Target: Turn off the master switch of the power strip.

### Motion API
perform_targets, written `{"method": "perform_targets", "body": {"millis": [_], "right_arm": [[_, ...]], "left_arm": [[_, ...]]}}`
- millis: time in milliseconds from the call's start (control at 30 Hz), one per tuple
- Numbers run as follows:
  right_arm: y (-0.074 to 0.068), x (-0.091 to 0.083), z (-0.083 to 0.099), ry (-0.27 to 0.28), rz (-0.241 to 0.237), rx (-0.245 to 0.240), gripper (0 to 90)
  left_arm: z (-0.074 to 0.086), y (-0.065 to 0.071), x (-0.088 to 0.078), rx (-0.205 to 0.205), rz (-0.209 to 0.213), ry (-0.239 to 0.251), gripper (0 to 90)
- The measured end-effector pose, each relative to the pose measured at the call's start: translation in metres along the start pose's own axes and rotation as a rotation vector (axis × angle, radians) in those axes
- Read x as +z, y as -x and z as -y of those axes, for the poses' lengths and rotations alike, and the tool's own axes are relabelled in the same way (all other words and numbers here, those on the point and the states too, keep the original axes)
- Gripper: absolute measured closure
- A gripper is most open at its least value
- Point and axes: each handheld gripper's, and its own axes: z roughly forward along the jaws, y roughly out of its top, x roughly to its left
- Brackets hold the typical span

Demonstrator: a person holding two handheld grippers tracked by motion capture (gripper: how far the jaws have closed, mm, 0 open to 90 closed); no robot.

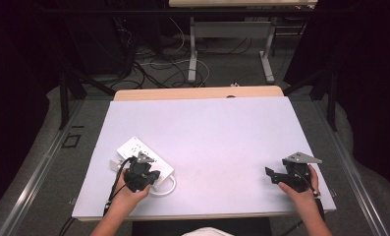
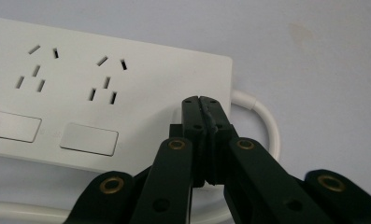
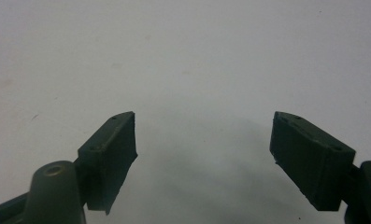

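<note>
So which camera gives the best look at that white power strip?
The left gripper view: the power strip is close up there, with socket holes, two switches and its white cord clear, behind the shut left gripper. The high view shows it small, partly under that gripper. The right gripper view looks at bare table.

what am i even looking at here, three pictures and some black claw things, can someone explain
A person sits at a table covered with a white sheet and holds a hand-operated grasping tool in each hand. The high view looks down from above. The other two pictures come from small cameras riding on each tool, looking along its black jaws.

The left tool has its jaws closed together with nothing between them, its tips at the end of a white power strip near where the white cord comes out. Whether the tips touch the strip is hard to tell. The right tool is open above bare table and holds nothing.
</note>
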Motion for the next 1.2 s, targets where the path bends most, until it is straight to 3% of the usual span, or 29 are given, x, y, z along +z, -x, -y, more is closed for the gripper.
{"method": "perform_targets", "body": {"millis": [133,400,633,900,1033,1067,1200], "right_arm": [[0.0,-0.001,0.0,0.004,0.005,0.006,22.2],[-0.002,-0.001,-0.001,0.005,-0.001,0.004,22.3],[-0.001,-0.002,0.0,0.003,0.003,0.006,22.3],[0.0,-0.004,0.001,0.004,0.007,0.001,22.3],[-0.002,-0.005,0.001,0.011,0.008,0.005,22.2],[-0.002,-0.006,0.001,0.011,0.01,0.004,22.2],[-0.003,-0.006,0.001,0.009,0.009,0.006,22.2]], "left_arm": [[0.0,-0.001,-0.001,0.001,-0.002,0.002,86.1],[0.003,-0.007,-0.005,-0.004,-0.016,0.026,65.1],[0.005,-0.015,-0.008,-0.034,-0.076,0.093,43.5],[0.007,-0.025,-0.014,-0.065,-0.117,0.143,33.7],[0.008,-0.031,-0.019,-0.082,-0.101,0.181,31.4],[0.009,-0.033,-0.02,-0.079,-0.113,0.191,30.5],[0.01,-0.04,-0.025,-0.124,-0.137,0.213,26.9]]}}
